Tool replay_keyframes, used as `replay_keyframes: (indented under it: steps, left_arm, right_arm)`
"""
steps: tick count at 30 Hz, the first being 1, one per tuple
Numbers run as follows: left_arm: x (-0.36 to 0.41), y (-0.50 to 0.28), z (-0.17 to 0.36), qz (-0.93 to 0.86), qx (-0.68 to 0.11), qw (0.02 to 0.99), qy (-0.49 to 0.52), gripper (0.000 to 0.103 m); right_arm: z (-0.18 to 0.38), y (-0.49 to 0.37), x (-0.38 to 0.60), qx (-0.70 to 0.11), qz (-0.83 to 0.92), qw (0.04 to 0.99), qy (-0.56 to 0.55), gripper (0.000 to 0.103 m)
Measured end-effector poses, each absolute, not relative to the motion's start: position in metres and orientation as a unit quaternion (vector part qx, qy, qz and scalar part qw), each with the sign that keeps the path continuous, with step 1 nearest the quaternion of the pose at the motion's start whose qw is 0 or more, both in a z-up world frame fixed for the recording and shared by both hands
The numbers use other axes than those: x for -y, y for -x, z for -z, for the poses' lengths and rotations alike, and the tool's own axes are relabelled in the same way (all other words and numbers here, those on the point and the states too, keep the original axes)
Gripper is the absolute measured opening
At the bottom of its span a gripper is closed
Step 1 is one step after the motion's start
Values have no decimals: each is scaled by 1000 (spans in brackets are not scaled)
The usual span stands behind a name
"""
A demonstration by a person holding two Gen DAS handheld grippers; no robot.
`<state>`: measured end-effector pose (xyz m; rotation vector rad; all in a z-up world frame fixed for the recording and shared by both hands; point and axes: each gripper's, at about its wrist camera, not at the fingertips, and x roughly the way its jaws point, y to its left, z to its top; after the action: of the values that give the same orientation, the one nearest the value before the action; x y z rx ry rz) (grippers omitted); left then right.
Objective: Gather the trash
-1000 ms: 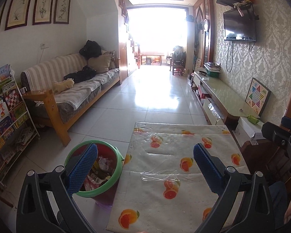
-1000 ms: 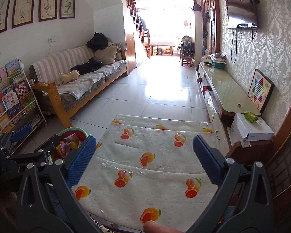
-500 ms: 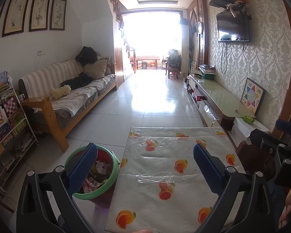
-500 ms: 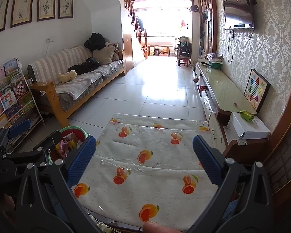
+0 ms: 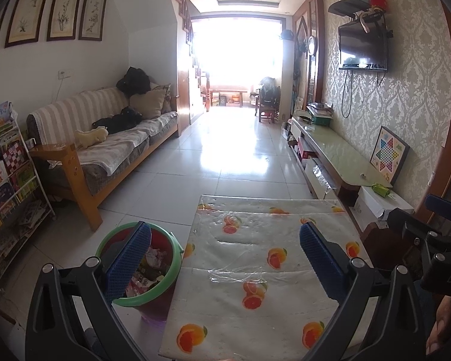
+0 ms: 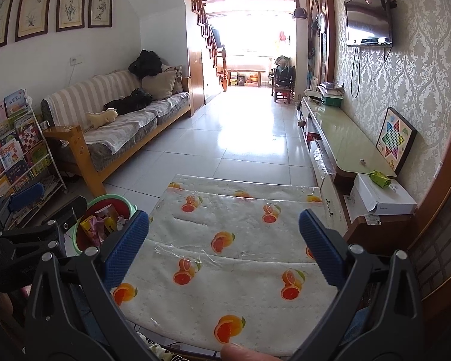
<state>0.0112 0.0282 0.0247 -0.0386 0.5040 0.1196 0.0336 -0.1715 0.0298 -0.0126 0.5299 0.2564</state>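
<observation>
The trash bin [image 5: 141,270], red with a green rim, stands on the floor just beside the left edge of my bench [image 5: 255,270], and it is already well filled with wrappers and crumpled packets [image 6: 102,225]. From the bin outward, the bench's orange-printed cover shows nothing lying on it that I can make out, only creased clear plastic over the cloth. My left tool [image 5: 225,258] hangs above the bench's near end with its blue pads wide apart and nothing between them, its left pad in front of the bin. My right tool [image 6: 224,245] is likewise spread apart and holding nothing, further from the bin. I judge the collecting largely done here: the trash sits in the bin and I see no loose piece left on the bench, though the floor behind the bin is hidden.
</observation>
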Motion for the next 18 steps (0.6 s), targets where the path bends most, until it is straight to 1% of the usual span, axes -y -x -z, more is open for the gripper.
replay_keyframes:
  steps: [18]
  left_arm:
    - [-18, -15, -28, -53, -249, 967, 20, 95]
  right_arm:
    - [-30, -34, 178, -261, -122, 958, 4, 98]
